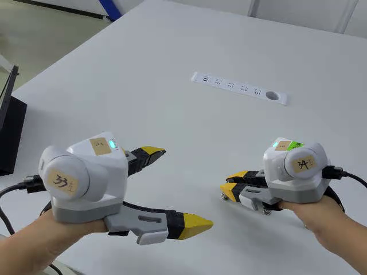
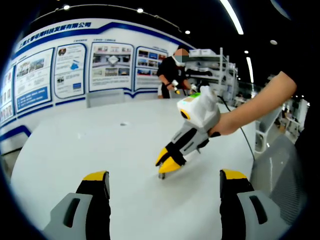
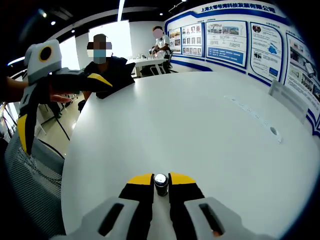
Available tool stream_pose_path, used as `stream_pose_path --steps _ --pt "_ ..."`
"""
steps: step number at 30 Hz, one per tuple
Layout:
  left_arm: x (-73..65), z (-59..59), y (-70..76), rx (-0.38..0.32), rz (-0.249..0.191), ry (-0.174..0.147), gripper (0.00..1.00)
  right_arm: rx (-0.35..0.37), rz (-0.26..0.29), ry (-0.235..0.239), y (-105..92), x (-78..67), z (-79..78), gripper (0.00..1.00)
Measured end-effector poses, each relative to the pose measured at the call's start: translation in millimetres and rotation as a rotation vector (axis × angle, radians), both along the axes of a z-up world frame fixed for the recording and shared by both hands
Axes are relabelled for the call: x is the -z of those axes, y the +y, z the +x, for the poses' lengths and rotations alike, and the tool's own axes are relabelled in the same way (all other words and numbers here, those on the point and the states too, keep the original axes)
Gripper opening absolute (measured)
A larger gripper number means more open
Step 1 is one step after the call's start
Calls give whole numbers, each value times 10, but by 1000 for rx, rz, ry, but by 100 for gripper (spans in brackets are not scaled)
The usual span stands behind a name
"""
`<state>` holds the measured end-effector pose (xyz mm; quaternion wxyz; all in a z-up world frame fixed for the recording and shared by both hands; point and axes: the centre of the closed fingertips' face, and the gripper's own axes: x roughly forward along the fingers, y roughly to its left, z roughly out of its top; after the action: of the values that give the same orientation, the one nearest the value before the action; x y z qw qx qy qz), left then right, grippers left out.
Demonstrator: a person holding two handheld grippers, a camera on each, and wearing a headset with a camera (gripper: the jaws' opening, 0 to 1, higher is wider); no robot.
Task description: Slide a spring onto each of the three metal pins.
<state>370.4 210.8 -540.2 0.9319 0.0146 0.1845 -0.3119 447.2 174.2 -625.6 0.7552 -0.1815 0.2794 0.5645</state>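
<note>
My right gripper (image 1: 229, 184) rests low on the white table (image 1: 143, 86) at the right, shut on a small metal pin (image 3: 160, 183). The pin's shiny round end shows between the yellow fingertips, and it pokes out under the tips (image 2: 161, 174) against the tabletop. At the left my left gripper (image 1: 175, 188) is held above the table with its jaws wide open and nothing between them. Its tips point toward the right gripper (image 2: 169, 161), a short way from it. In the right gripper view the left gripper (image 3: 30, 100) hangs at the far left.
A white power strip (image 1: 238, 87) lies across the far middle of the table. A dark monitor (image 1: 8, 123) stands at the left edge. Two people (image 3: 102, 60) stand beyond the table's far side. A mesh chair (image 3: 25, 175) sits by the near edge.
</note>
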Motion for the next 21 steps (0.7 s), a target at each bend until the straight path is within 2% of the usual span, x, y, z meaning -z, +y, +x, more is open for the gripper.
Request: stream_pose_path --steps 3,7,12,14,15,16,21 --pt "-4 -6 -19 2 -13 11 94 8 8 -12 -14 -67 22 17" --pt "-20 -5 -57 16 -9 17 93 10 40 -11 -42 -188 34 17" --pt "-47 -11 -115 34 1 17 93 16 40 -26 -147 -281 49 19" --pt "-77 8 -127 30 -13 25 93 25 44 -31 -205 -344 63 21" --pt "-134 33 -145 27 -37 17 93 30 51 -41 -243 -401 75 21" --pt "-167 50 -151 28 -40 6 93 30 57 -46 -270 -443 80 21" --pt "-254 147 -166 39 -17 -12 93 59 92 -80 -486 -696 150 22"
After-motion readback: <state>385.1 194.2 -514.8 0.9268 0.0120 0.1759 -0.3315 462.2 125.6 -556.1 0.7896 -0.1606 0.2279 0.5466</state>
